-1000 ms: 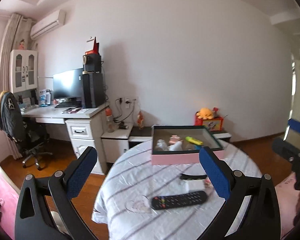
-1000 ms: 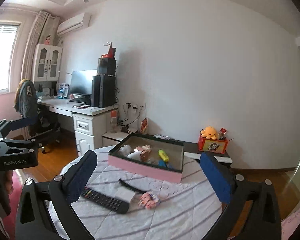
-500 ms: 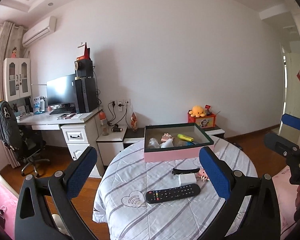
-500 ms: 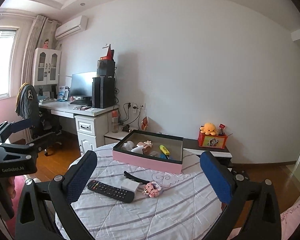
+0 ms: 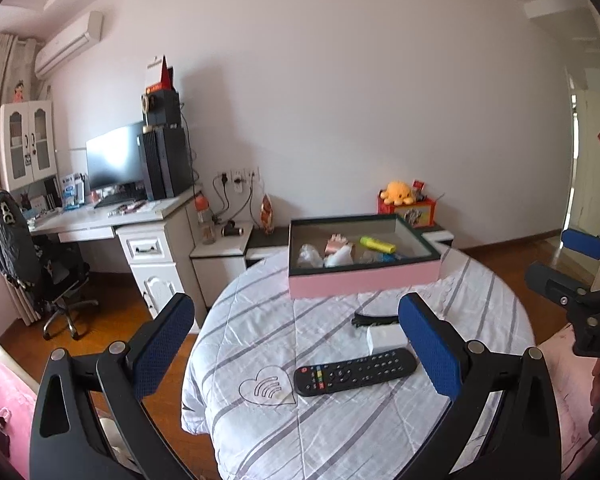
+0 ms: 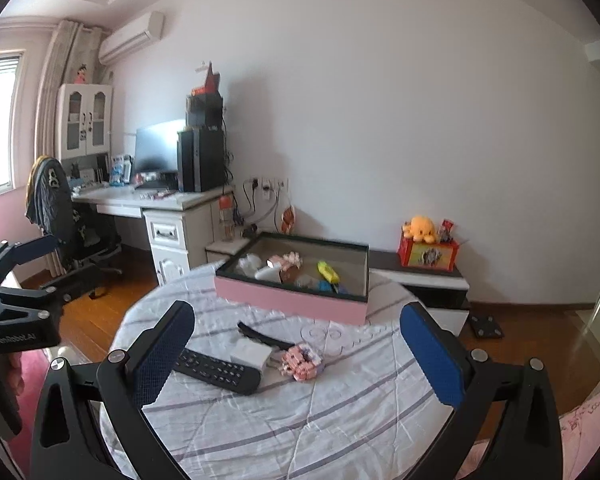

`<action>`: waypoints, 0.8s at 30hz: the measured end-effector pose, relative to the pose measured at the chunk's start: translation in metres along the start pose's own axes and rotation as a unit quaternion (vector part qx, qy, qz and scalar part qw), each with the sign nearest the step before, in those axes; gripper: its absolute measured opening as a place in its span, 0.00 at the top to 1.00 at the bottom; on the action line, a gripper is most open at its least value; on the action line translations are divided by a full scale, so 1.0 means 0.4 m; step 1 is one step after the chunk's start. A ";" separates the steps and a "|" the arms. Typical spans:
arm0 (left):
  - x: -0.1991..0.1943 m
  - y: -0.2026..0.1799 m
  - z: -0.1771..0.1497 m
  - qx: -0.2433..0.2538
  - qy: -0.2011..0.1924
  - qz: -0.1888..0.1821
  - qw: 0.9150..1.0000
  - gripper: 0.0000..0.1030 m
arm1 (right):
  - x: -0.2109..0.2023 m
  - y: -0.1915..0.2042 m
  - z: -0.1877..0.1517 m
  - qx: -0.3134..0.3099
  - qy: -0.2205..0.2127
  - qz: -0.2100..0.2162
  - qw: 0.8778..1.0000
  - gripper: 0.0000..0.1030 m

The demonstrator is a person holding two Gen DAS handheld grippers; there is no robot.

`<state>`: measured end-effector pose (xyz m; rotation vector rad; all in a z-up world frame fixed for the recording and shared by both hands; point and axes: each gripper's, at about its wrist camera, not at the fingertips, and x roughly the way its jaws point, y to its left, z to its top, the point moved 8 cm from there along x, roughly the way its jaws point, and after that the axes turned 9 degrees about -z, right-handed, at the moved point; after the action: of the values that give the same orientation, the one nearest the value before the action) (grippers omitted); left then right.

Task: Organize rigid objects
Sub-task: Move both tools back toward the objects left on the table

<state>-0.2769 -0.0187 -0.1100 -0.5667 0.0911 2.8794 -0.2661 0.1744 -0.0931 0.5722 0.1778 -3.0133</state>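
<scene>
Left wrist view: the left gripper (image 5: 296, 344) hangs above the near edge of the round table (image 5: 260, 320), jaws wide apart and empty. Between its blue pads lies the black remote (image 5: 354, 371) on the striped cloth, with a white adapter (image 5: 386, 338) just behind it and a black clip (image 5: 374, 319) beyond that. The pink box (image 5: 364, 280) sits at the far side, already holding a yellow marker (image 5: 377, 244) and other small bits (too blurred to name). The other gripper shows at the right edge.

Right wrist view: the right gripper (image 6: 296, 350) hovers over the table too, jaws spread and empty. A pink toy (image 6: 303, 361) lies just beside the adapter (image 6: 251, 354), remote (image 6: 216, 371) to their left, clip (image 6: 260, 334) behind.
</scene>
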 end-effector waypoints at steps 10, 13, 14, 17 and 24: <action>0.144 -0.008 -0.064 -0.002 0.060 -0.017 0.998 0.00 | 0.204 0.005 -0.129 -0.002 0.092 -0.001 0.996 0.00; 0.183 -0.018 -0.084 0.001 0.077 -0.022 0.997 0.00 | 0.268 0.006 -0.175 -0.016 0.126 -0.014 0.992 0.00; 0.194 -0.021 -0.090 0.002 0.083 -0.023 0.996 0.00 | 0.282 0.005 -0.186 -0.018 0.132 -0.017 0.991 0.00; 0.231 -0.021 -0.107 0.004 0.099 -0.023 0.995 0.00 | 0.332 0.005 -0.222 -0.018 0.158 -0.015 0.987 0.00; 0.276 -0.011 -0.139 0.013 0.124 -0.015 0.992 0.00 | 0.451 0.013 -0.260 -0.045 0.214 -0.019 0.976 0.00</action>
<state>-0.3554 0.0009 -0.2038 -0.9109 0.1550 2.7601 -0.3954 0.1742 -0.2563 1.2116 0.3467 -2.8536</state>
